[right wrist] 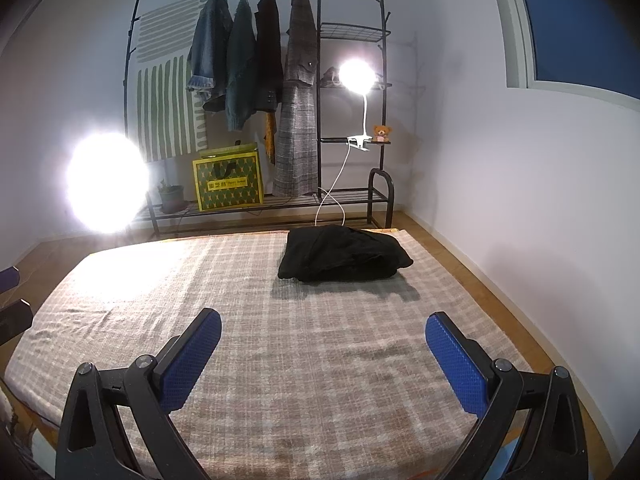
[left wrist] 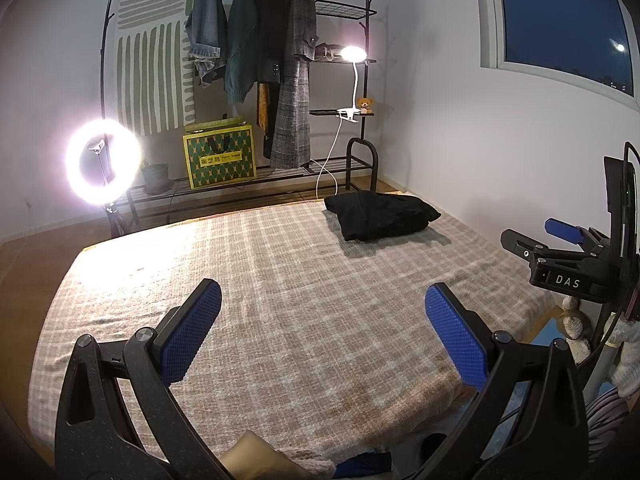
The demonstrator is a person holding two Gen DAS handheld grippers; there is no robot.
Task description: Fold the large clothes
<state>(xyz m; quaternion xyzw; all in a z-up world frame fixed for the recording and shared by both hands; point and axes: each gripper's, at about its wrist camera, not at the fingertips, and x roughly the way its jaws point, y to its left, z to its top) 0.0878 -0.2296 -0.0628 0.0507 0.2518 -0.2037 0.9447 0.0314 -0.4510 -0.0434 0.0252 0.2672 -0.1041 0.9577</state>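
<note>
A black garment (left wrist: 382,216) lies folded in a compact bundle at the far right of the checked blanket (left wrist: 260,280); it also shows in the right wrist view (right wrist: 344,254). My left gripper (left wrist: 323,300) is open and empty, held above the blanket's near middle, well short of the garment. My right gripper (right wrist: 323,328) is open and empty, above the blanket in front of the garment. It also shows from the side at the right edge of the left wrist view (left wrist: 560,240).
A clothes rack (right wrist: 256,92) with several hanging coats stands by the far wall, with a yellow-green bag (right wrist: 228,182) and a potted plant (right wrist: 172,196) on its low shelf. A ring light (left wrist: 102,162) glares at left, a clip lamp (right wrist: 358,76) shines on the rack. Soft things (left wrist: 624,360) lie at the blanket's near right.
</note>
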